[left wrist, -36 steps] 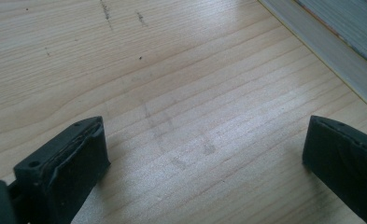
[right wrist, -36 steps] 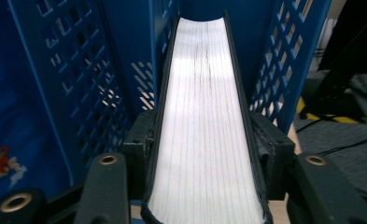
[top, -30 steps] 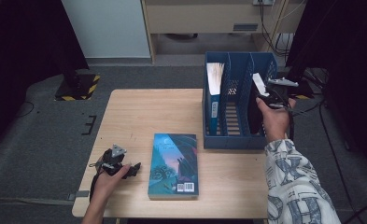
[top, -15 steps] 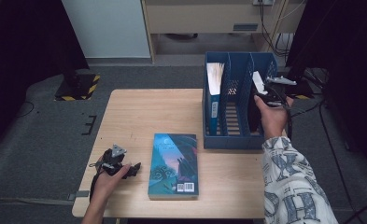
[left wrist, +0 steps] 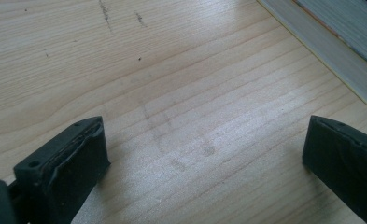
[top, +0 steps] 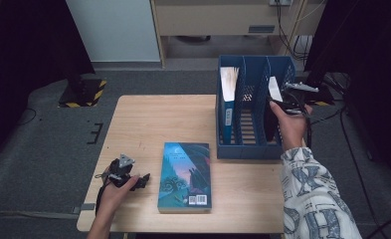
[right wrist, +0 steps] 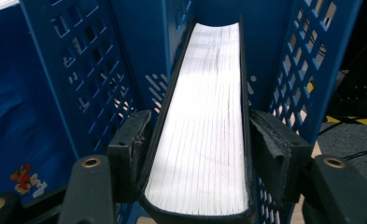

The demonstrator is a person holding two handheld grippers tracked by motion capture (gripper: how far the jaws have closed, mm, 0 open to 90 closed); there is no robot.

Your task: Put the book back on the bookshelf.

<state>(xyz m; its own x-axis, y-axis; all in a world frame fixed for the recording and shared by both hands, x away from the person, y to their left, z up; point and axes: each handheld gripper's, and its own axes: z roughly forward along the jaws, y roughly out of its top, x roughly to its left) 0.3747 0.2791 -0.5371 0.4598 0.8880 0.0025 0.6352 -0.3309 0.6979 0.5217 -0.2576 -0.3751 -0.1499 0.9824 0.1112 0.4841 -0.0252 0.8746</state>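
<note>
Your bench (top: 148,122) carries a blue file rack (top: 243,149) at its 2 o'clock corner, three slots side by side. A blue-spined book (top: 228,107) stands upright in the slot toward 9 o'clock. A teal paperback (top: 184,175) lies flat, cover up, near the 6 o'clock edge, well apart from the rack.

The black-covered book (right wrist: 202,126) stands on edge in the slot toward 3 o'clock, white page block facing your right gripper (right wrist: 200,140). That gripper straddles it from above; its jaws have just been opening, the book is between them, and the pads sit just beside the covers with a thin gap on each side.

Your left gripper (left wrist: 204,154) rests low over bare wood at 7 o'clock, jaws spread wide with nothing between them, the paperback's edge near at its 2 o'clock.
</note>
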